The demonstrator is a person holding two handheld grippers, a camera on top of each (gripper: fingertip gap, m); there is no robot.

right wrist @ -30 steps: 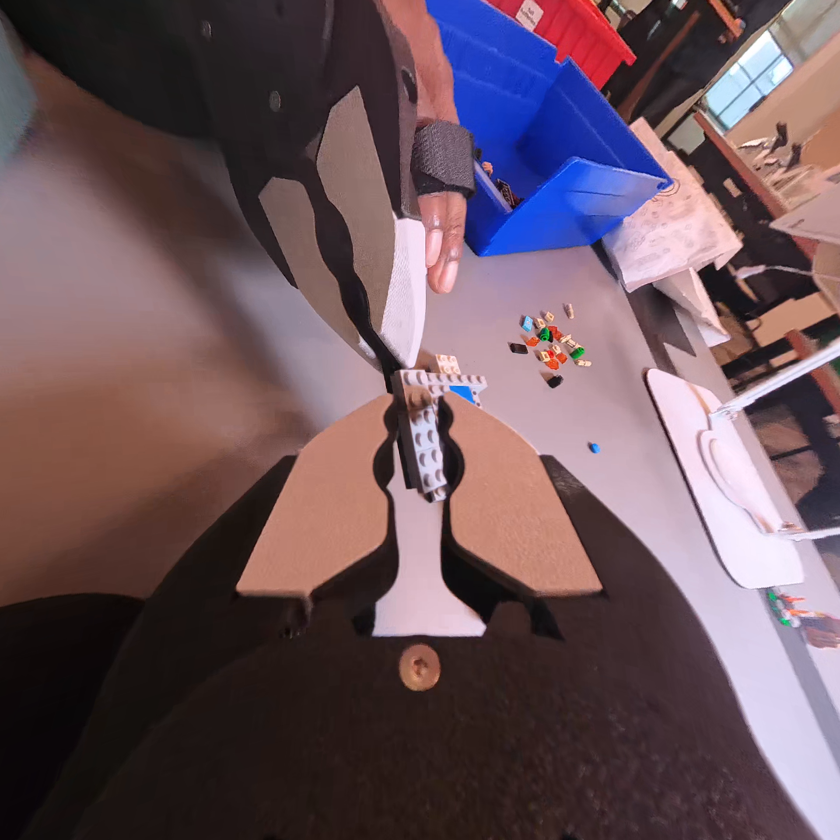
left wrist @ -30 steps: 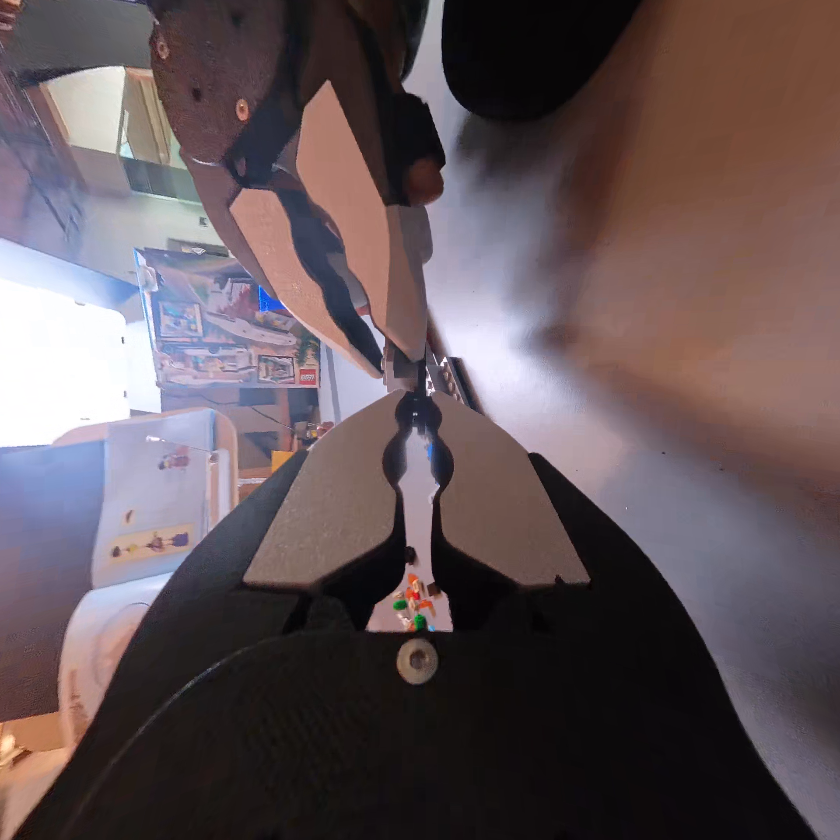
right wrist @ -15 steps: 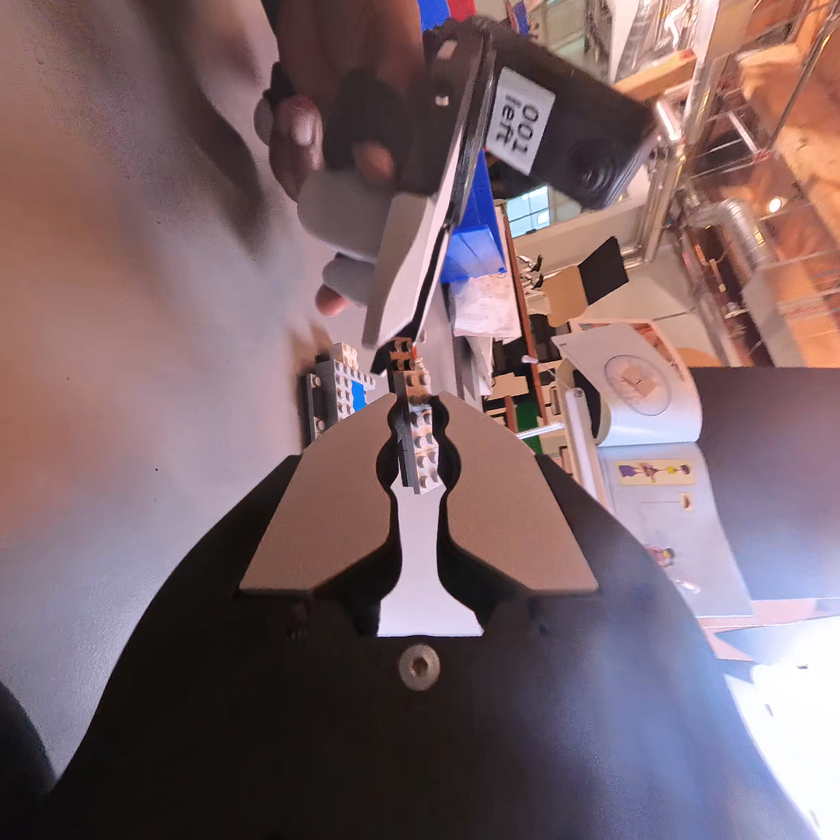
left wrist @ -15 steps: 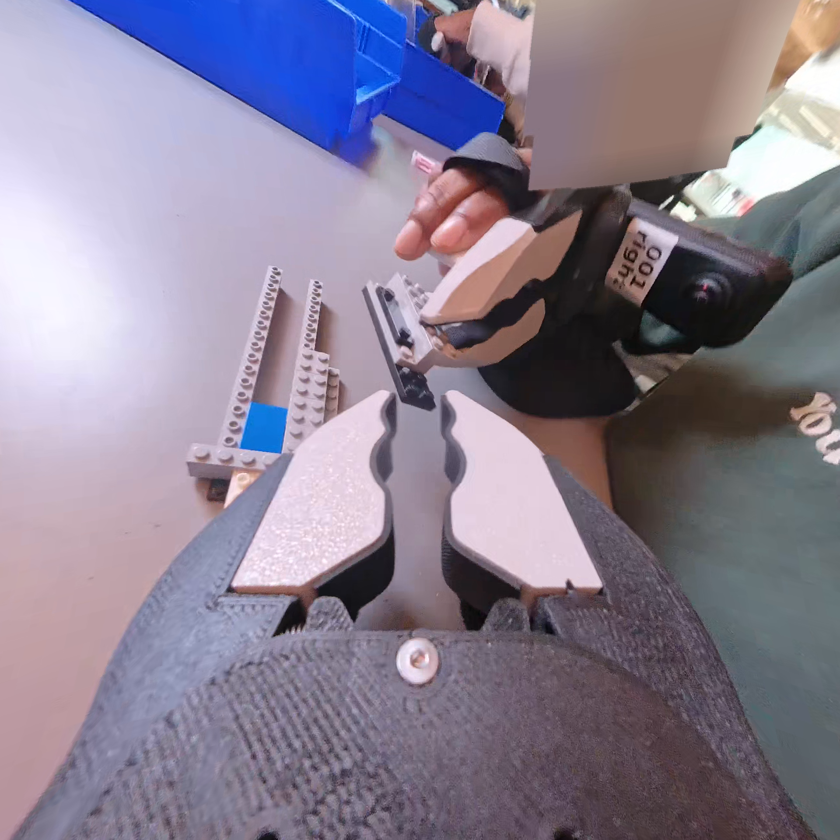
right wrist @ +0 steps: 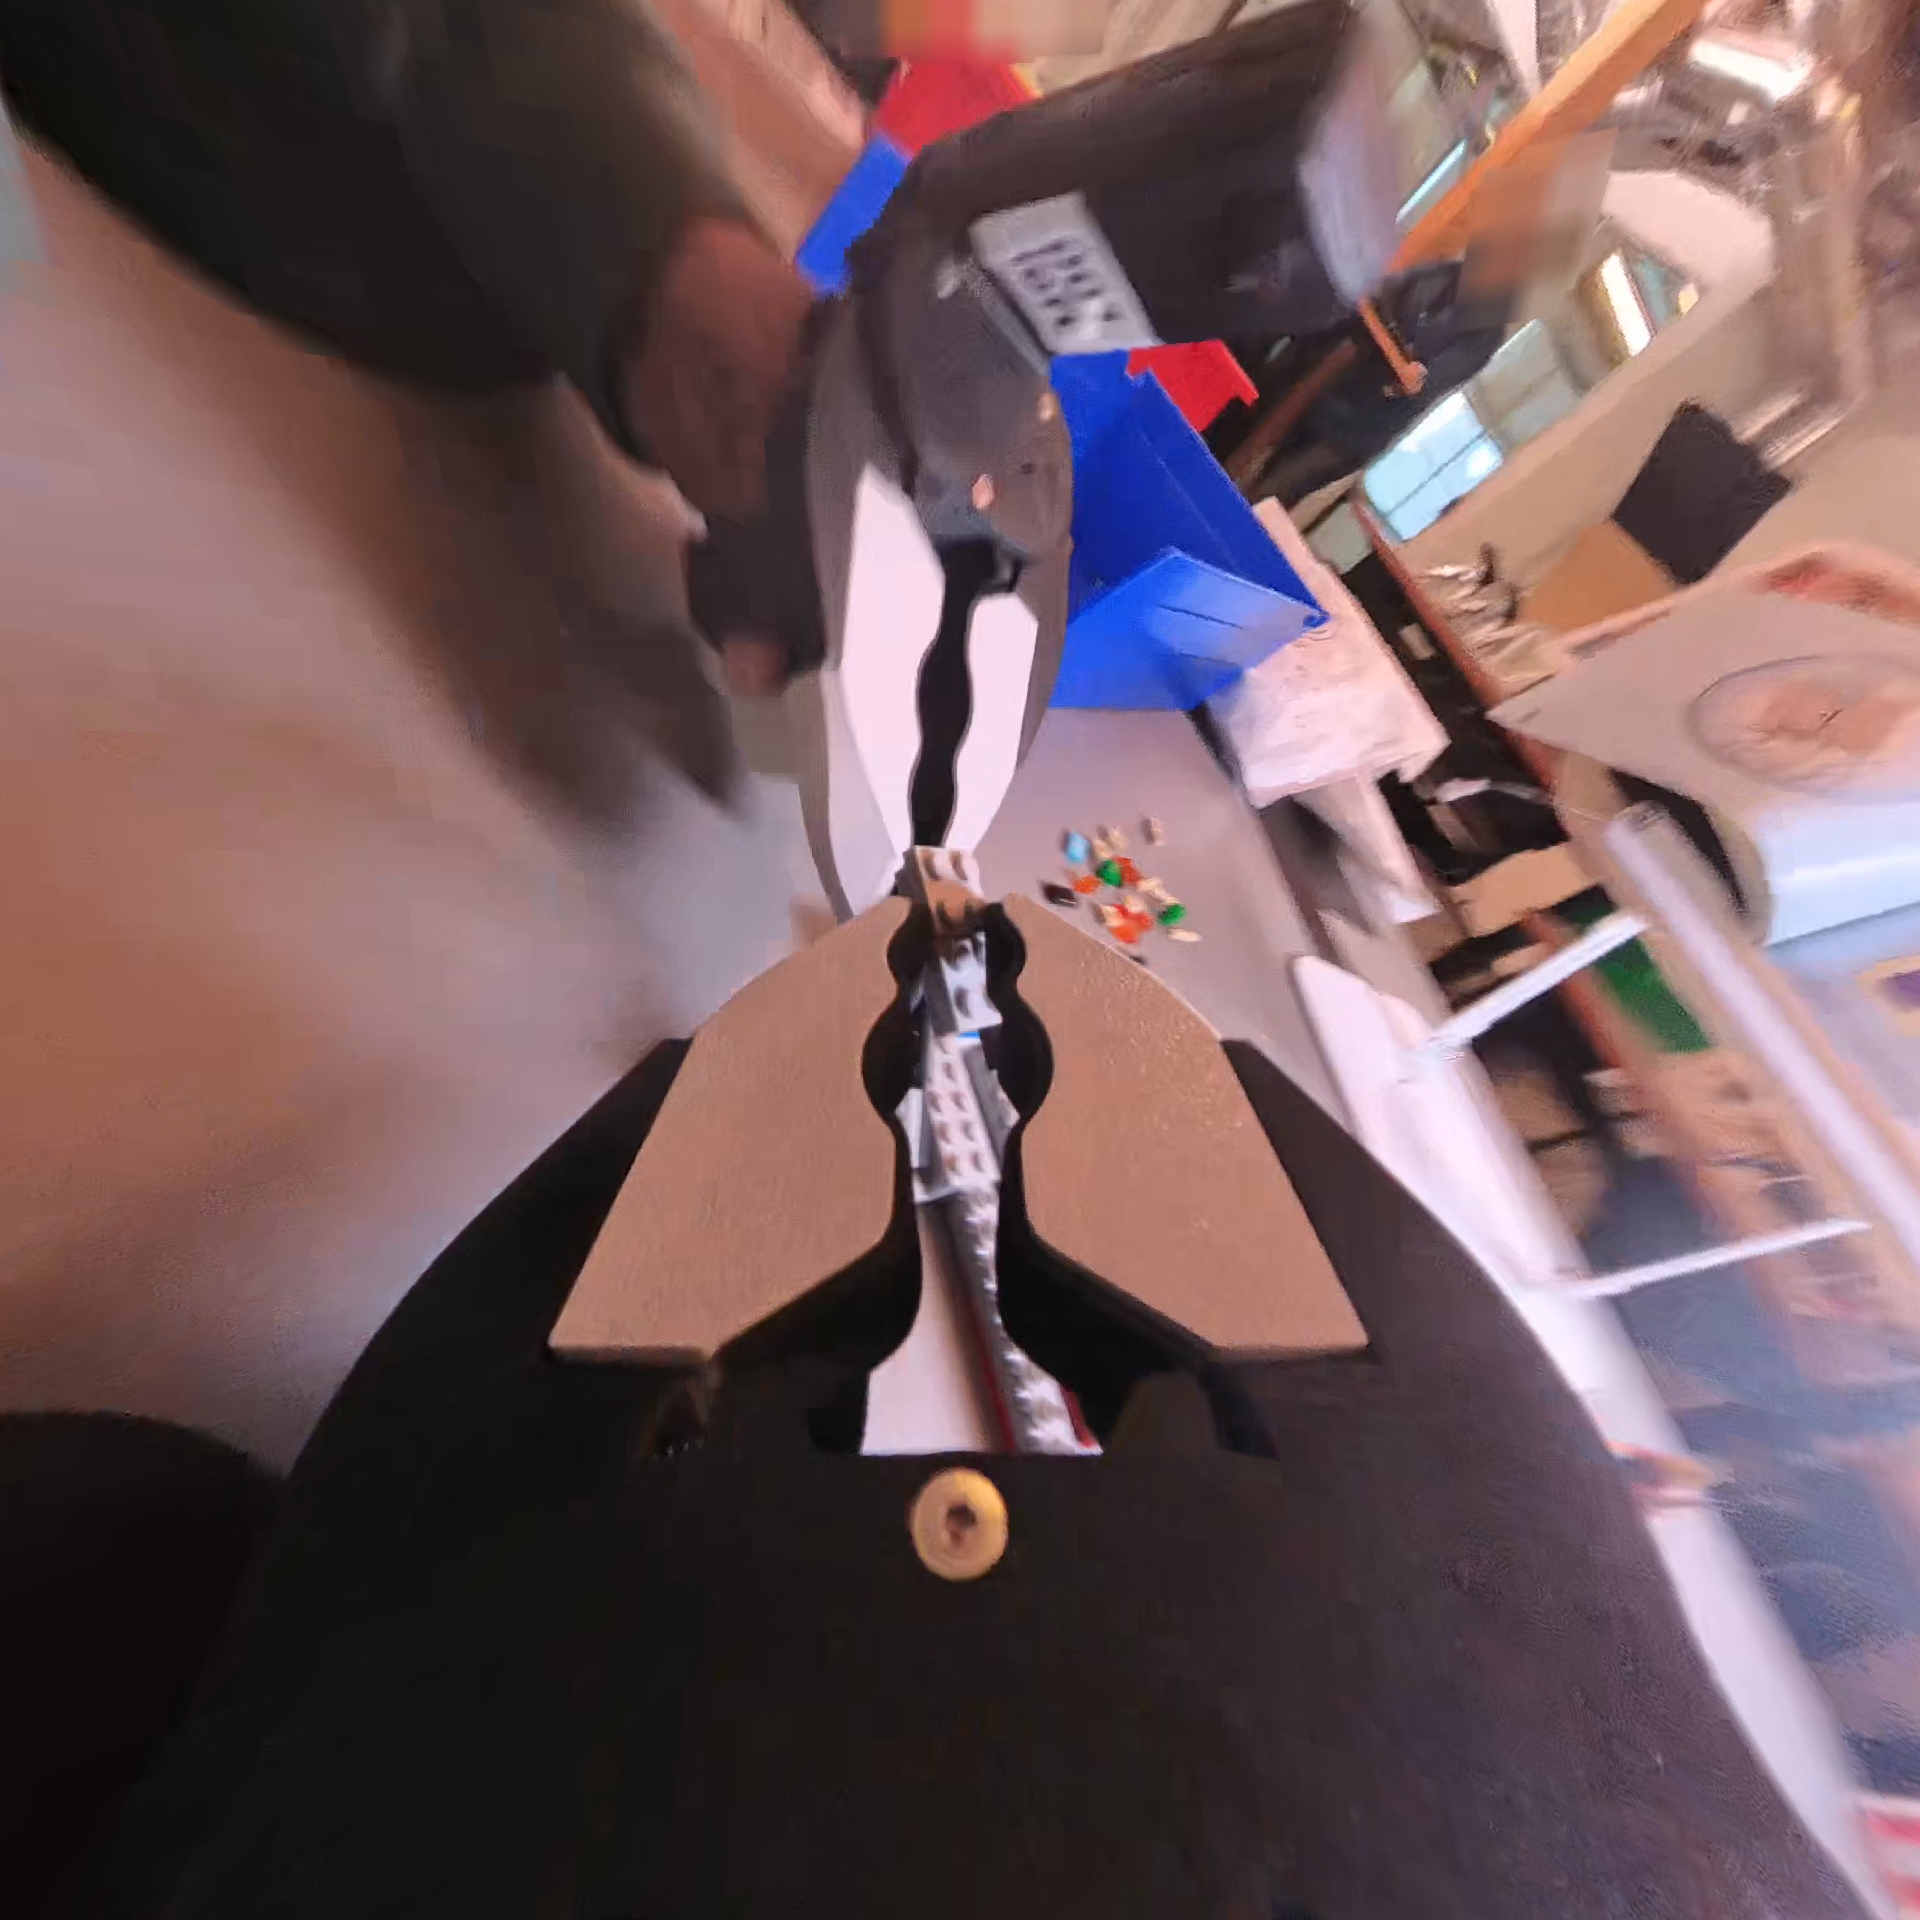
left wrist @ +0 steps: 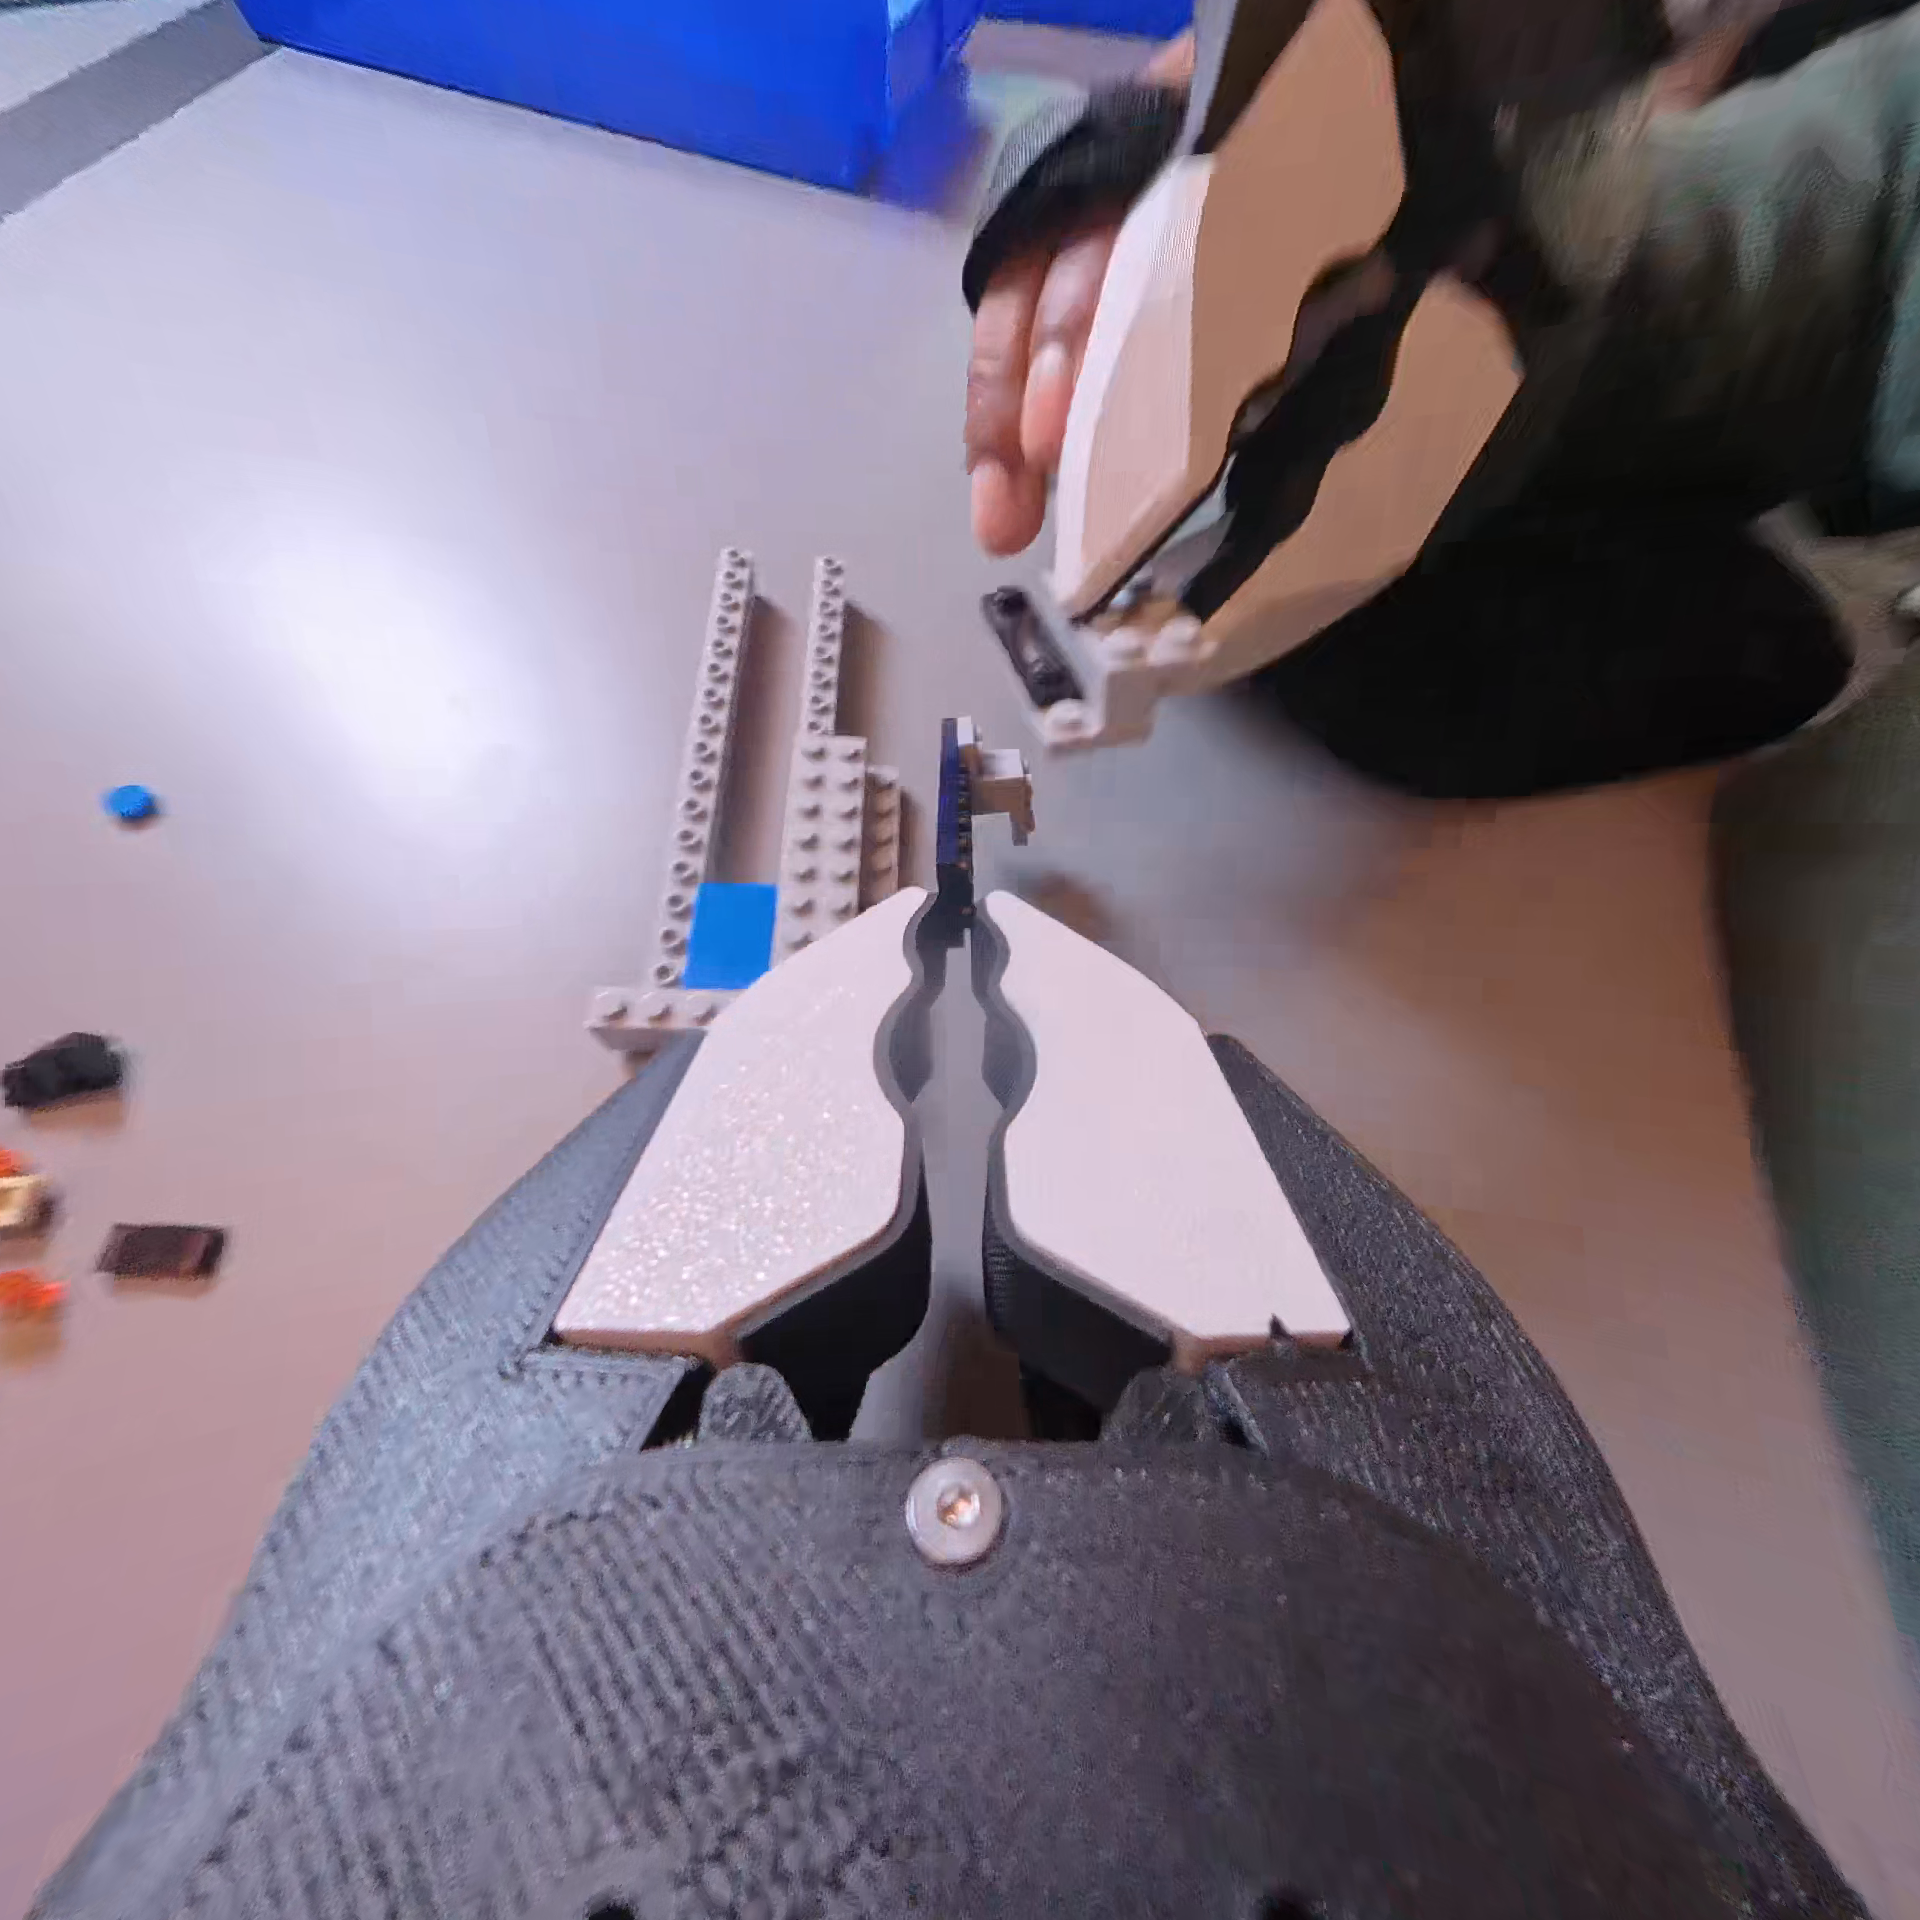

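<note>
The left hand-held gripper (left wrist: 954,914) is pinched tight on a thin dark blue plate (left wrist: 952,831) with a small grey brick piece stuck on its side, sticking out past the tips. The right hand-held gripper (left wrist: 1132,613) is clamped on a grey studded brick assembly (left wrist: 1091,675), just above and apart. Best to keep both grips square. The flat grey plate build (left wrist: 790,810) lies on the counter (left wrist: 364,520) just left; loose bits (left wrist: 62,1070) lie farther left.

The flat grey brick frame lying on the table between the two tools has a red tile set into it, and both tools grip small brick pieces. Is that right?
One detail is off: the tile in the grey brick frame on the table is blue, not red, as the left wrist view shows. Otherwise yes: the left gripper and right gripper each grip small brick pieces.
</note>
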